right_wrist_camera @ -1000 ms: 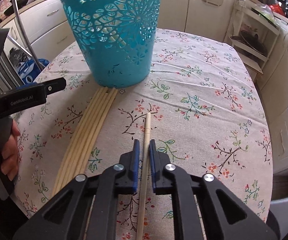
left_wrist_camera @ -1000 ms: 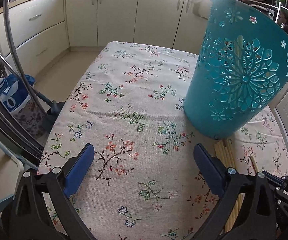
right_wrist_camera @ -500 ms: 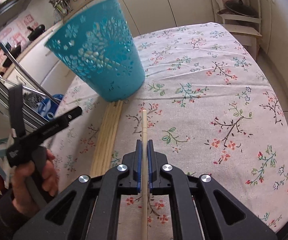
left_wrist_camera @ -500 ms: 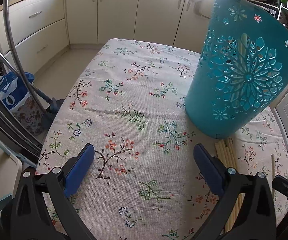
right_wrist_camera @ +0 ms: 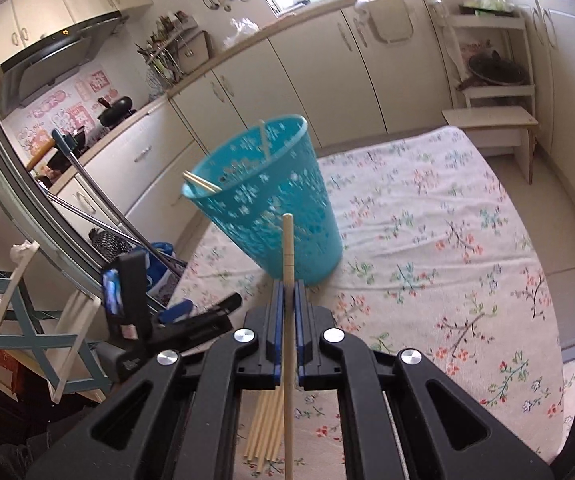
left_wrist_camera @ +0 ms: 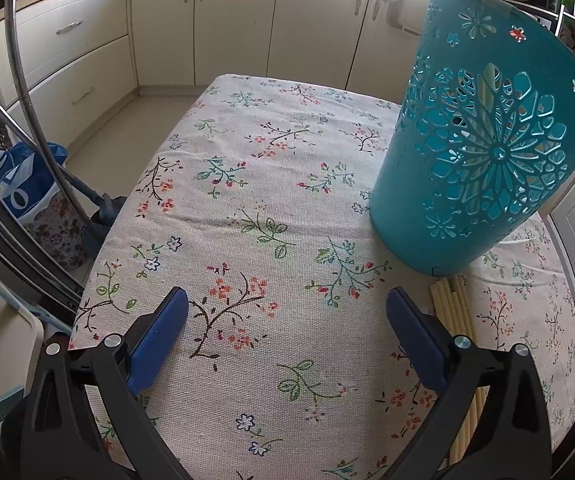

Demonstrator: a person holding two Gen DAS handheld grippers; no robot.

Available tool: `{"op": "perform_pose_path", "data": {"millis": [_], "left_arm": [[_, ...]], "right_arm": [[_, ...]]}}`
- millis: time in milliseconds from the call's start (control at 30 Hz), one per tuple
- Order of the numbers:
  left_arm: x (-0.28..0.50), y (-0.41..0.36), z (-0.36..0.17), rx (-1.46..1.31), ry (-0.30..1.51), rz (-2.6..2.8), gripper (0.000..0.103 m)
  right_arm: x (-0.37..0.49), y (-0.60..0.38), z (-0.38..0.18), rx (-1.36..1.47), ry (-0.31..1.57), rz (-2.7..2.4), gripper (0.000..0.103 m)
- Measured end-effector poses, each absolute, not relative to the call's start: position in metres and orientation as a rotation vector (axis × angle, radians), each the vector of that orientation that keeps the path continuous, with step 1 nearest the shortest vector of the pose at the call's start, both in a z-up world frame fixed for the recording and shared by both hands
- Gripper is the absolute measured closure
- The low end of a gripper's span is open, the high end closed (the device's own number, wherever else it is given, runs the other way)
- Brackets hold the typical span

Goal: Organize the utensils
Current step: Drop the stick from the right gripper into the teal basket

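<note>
A teal cut-out plastic basket (right_wrist_camera: 271,200) (left_wrist_camera: 483,152) stands on the floral tablecloth (right_wrist_camera: 427,240), with chopsticks (right_wrist_camera: 203,184) leaning inside against its rim. My right gripper (right_wrist_camera: 287,290) is shut on a single pale wooden chopstick (right_wrist_camera: 287,248), held in the air in front of the basket, its tip pointing toward it. A bundle of several more chopsticks (right_wrist_camera: 265,428) (left_wrist_camera: 453,308) lies flat on the cloth just below the basket. My left gripper (left_wrist_camera: 287,312) hovers wide open over bare cloth to the left of the basket, holding nothing; the left gripper (right_wrist_camera: 191,316) also shows in the right wrist view.
Cream kitchen cabinets (left_wrist_camera: 223,20) line the far walls. A curved metal chair frame (left_wrist_camera: 19,80) and a blue bag (left_wrist_camera: 19,184) sit off the table's left edge. A white shelf rack (right_wrist_camera: 491,92) stands beyond the table's far right corner. The cloth (left_wrist_camera: 271,184) left of the basket is open.
My right gripper has lifted the single chopstick off the cloth and tilted up, so the basket's rim and the kitchen now show. The left gripper has stayed put.
</note>
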State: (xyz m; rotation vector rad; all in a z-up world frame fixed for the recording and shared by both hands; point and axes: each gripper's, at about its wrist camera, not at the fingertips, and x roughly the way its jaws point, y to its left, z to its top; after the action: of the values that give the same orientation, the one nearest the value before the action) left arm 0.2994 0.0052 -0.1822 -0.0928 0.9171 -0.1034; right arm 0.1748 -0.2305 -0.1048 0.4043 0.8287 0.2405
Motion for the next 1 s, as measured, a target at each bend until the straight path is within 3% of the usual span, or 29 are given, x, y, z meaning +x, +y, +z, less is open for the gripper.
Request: {"op": "perform_pose_path", "data": {"millis": [600,767,1000], "left_arm": [[0.299,0.005,-0.182,-0.092,0.919,-0.103,0.008],[0.300,0.004,-0.183,-0.094,0.919,-0.104,0.008],[0.300,0.004,-0.184,-0.096,0.919,-0.106,0.008]], "right_arm": [[0.268,-0.205,0.024,0.380,0.376,0.210,0.097],[0.305,-0.182,0.017,0.252,0.312,0.107,0.097],[0.329,-0.154,-0.039,0.091,0.381,0.057,0.097]]}}
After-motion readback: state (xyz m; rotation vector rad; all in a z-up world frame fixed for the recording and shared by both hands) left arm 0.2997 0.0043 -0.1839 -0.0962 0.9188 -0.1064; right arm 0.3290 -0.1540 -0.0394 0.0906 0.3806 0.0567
